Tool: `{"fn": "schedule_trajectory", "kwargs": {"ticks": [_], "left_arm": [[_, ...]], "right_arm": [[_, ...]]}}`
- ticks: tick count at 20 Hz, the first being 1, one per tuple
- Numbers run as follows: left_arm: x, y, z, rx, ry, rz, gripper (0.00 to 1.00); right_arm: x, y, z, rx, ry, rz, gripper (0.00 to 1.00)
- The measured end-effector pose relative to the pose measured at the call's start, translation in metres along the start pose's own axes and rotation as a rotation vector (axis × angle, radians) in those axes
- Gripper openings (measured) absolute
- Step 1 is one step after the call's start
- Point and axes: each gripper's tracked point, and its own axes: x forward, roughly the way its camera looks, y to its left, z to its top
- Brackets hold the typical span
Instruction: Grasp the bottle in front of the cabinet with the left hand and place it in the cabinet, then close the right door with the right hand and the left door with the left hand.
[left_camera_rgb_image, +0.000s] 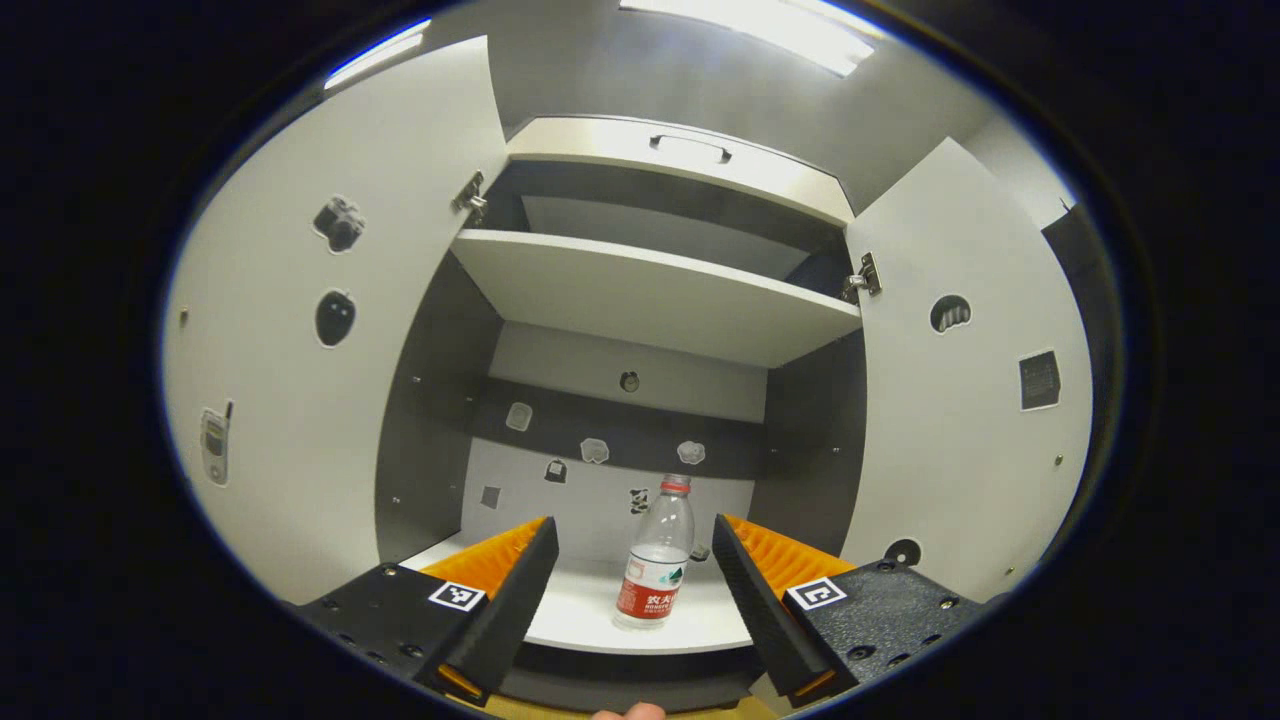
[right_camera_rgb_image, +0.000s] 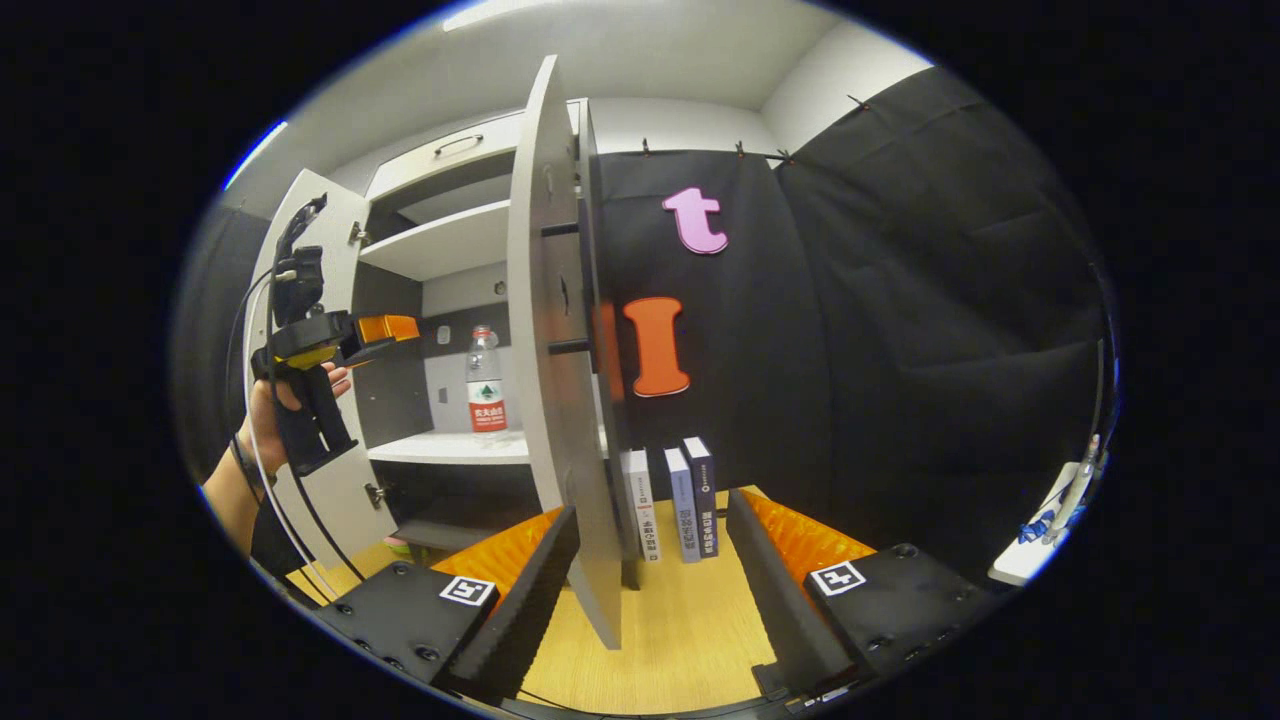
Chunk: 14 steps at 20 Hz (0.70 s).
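A clear bottle (left_camera_rgb_image: 655, 560) with a red cap and red label stands upright on the cabinet's lower shelf (left_camera_rgb_image: 580, 615). My left gripper (left_camera_rgb_image: 632, 524) is open just in front of the shelf, apart from the bottle, with nothing between its fingers. In the right gripper view a hand (right_camera_rgb_image: 285, 400) holds the left gripper (right_camera_rgb_image: 395, 328) left of the bottle (right_camera_rgb_image: 486, 385). Both cabinet doors are swung open: left door (left_camera_rgb_image: 300, 350), right door (left_camera_rgb_image: 970, 400). My right gripper (right_camera_rgb_image: 652, 508) is open, and the right door (right_camera_rgb_image: 555, 350) shows edge-on, its lower corner between the fingers.
An upper shelf (left_camera_rgb_image: 650, 290) and a top drawer with a handle (left_camera_rgb_image: 690, 145) sit above the bottle. Three books (right_camera_rgb_image: 675, 505) stand on the wooden floor (right_camera_rgb_image: 680, 630) beside the cabinet. A white object (right_camera_rgb_image: 1040, 550) lies at the far right.
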Motion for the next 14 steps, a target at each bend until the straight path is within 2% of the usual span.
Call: {"fn": "schedule_trajectory", "kwargs": {"ticks": [4,8,11,14], "left_arm": [[-0.073,0.035,0.004,0.037,-0.012,0.131,0.94],[-0.142,0.076,-0.003,0.091,-0.001,0.27,0.94],[-0.182,0.12,-0.006,0.094,0.0,0.421,0.94],[-0.209,0.169,0.005,0.098,-0.011,0.555,0.95]], "right_arm": [[-0.004,0.019,0.004,-0.007,-0.006,0.128,0.98],[-0.009,0.029,0.003,-0.009,-0.011,0.208,0.98],[-0.008,0.035,0.004,-0.011,-0.014,0.24,0.98],[-0.004,0.037,0.007,-0.018,-0.01,0.236,0.98]]}}
